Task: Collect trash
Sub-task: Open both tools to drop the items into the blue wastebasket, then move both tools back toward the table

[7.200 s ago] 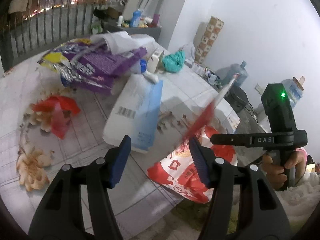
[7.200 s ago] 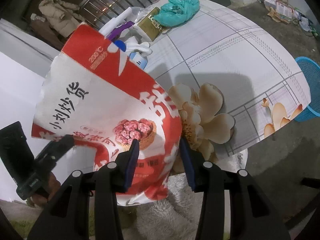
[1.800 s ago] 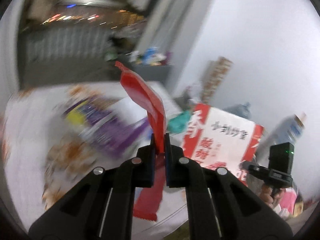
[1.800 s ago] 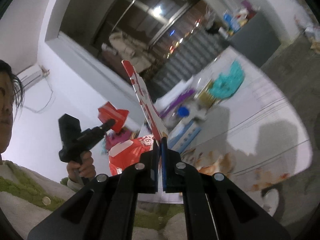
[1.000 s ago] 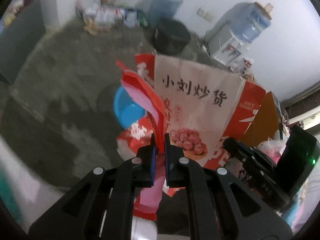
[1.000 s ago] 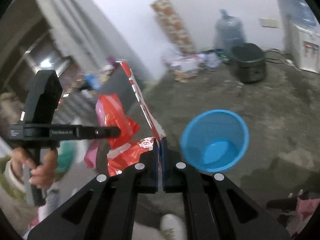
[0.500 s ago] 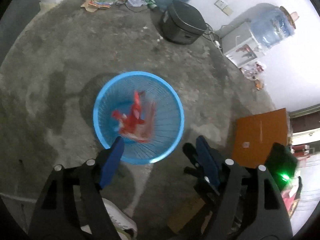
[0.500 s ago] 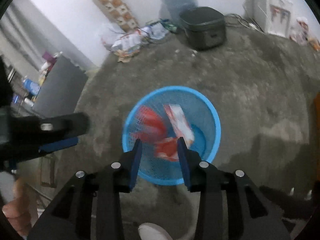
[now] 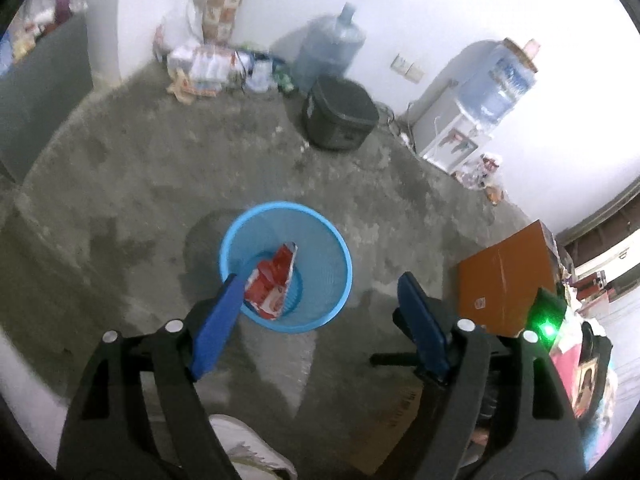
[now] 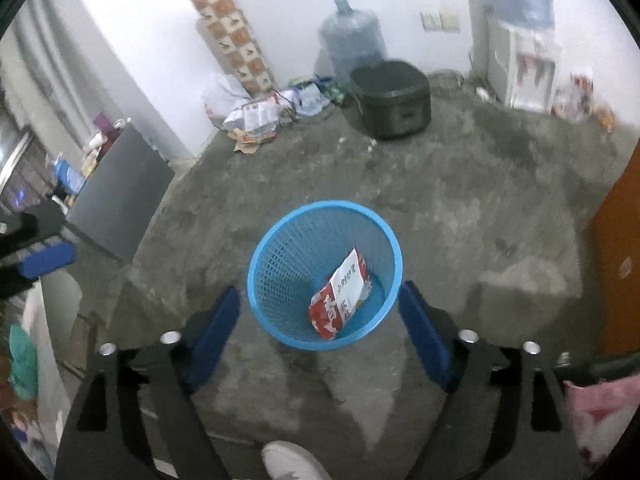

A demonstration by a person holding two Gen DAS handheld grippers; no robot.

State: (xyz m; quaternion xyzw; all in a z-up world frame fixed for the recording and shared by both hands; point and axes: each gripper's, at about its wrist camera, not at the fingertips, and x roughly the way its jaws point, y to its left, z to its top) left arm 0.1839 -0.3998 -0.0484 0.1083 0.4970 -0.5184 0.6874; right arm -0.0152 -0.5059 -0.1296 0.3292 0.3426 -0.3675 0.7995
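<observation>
Snack bag (image 10: 341,296) lies in one blue basket (image 10: 256,276).

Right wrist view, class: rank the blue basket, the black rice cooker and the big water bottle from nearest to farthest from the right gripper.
1. Blue basket, on the floor just beyond the right gripper.
2. Black rice cooker, farther back, right of centre.
3. Big water bottle, behind the cooker, by the wall.

A plain home room with a bare concrete floor (image 10: 460,184); a water dispenser (image 9: 460,136) carrying a big bottle stands at the white wall; a spare water jug (image 10: 352,48), a dark rice cooker (image 10: 392,98), piled bags and packets (image 10: 256,114), and a cardboard box (image 9: 504,280) sit about.
</observation>
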